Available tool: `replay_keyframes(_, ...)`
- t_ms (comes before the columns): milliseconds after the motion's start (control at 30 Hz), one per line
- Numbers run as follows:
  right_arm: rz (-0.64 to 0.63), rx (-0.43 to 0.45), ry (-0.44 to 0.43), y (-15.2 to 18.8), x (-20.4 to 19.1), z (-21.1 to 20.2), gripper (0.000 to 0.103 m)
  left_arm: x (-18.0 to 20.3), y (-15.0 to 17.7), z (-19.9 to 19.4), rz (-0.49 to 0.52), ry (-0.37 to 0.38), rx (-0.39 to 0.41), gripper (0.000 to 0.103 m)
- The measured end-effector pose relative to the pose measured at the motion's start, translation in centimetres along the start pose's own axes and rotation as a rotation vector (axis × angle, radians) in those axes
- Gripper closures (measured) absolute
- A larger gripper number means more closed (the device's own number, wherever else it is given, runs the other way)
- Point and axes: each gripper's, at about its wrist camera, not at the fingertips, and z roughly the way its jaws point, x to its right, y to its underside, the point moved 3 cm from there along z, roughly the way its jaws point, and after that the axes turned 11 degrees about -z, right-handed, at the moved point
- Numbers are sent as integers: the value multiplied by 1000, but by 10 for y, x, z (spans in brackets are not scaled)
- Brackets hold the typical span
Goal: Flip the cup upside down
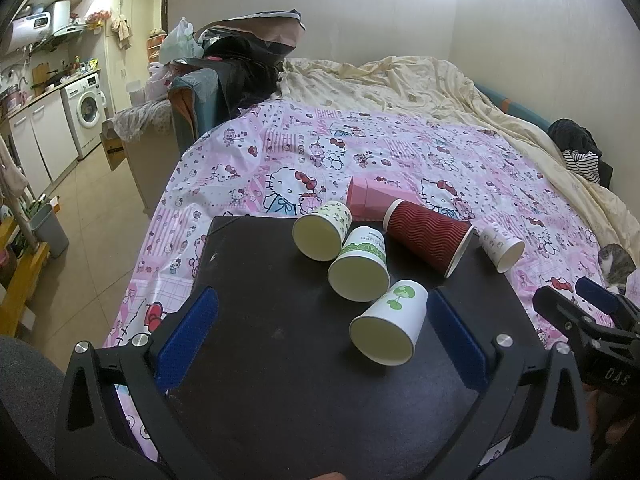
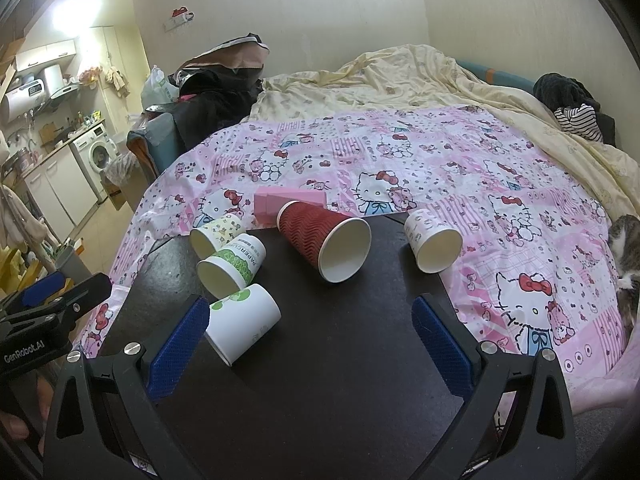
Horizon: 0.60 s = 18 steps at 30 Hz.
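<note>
Several paper cups lie on their sides on a black board (image 1: 280, 360) (image 2: 340, 360). A white cup with a green tree print (image 1: 390, 322) (image 2: 244, 326) lies nearest. Behind it lie a green-banded cup (image 1: 360, 266) (image 2: 232, 266), a patterned cup (image 1: 322, 232) (image 2: 214, 234), a red ribbed cup (image 1: 430, 240) (image 2: 324, 240) and a small white cup (image 1: 502, 248) (image 2: 432, 244). My left gripper (image 1: 324, 332) is open and empty, the tree cup beside its right finger. My right gripper (image 2: 310, 336) is open and empty, the tree cup beside its left finger.
The board rests on a pink Hello Kitty sheet (image 1: 400, 148) (image 2: 440, 168) over a bed. A pink box (image 1: 370, 196) (image 2: 288, 202) lies behind the cups. A cat (image 2: 626, 264) sits at the right edge. A kitchen with a washing machine (image 1: 86, 110) is at the left.
</note>
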Motion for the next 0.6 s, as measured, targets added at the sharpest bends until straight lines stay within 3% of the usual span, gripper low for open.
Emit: replay_keyframes(600, 0, -2, 1, 0, 0, 0, 0, -2, 0, -2, 0, -3, -1, 0)
